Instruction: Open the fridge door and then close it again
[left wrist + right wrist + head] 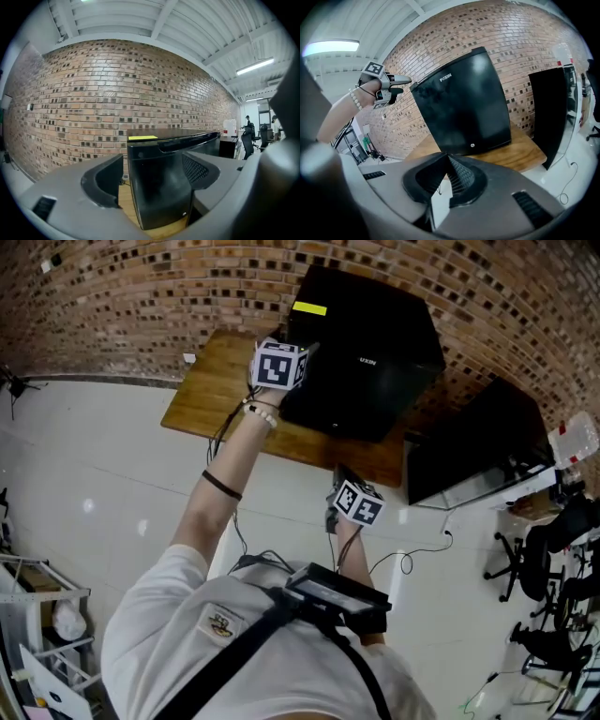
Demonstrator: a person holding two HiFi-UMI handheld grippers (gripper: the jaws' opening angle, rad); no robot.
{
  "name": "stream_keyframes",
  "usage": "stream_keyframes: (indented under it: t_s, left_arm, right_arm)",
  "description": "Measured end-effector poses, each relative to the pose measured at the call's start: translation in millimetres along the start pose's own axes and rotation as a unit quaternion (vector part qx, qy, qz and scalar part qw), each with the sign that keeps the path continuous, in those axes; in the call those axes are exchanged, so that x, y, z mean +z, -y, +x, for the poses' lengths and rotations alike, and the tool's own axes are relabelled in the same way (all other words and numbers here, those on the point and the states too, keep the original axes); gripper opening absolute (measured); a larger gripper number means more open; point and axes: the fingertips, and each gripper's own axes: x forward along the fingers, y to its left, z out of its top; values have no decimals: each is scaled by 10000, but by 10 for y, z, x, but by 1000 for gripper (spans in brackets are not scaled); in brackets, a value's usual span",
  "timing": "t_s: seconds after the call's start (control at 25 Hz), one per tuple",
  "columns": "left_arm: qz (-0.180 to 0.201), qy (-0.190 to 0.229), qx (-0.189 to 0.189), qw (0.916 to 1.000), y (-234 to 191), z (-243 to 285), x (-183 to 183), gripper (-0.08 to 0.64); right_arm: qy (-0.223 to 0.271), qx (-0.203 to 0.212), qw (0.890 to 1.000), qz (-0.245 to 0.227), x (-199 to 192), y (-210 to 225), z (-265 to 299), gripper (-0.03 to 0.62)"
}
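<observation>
Even, fairly bright light falls from ceiling strip lamps, leaving small glints on the pale floor and a soft sheen on the black fridge, while both gripper views bend strongly toward dark round edges and their near foreground seems blurred.
</observation>
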Motion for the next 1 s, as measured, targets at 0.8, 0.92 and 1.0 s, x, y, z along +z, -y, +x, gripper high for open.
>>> stream_keyframes:
  t_s: [0.8,0.92,1.0]
  left_arm:
    - [-62,25,-376,9993,-195,717,178,387]
    - [-76,14,-351,9994,-195,728,189,376]
    - [-135,0,-319,9994,-195,718,189,364]
  right_arm:
    - [-38,-384,9992,125,131,128,437,18]
    - [-21,-436,9989,163,131,191,381,18]
    - [-26,-456,9988,163,110,212,338,18]
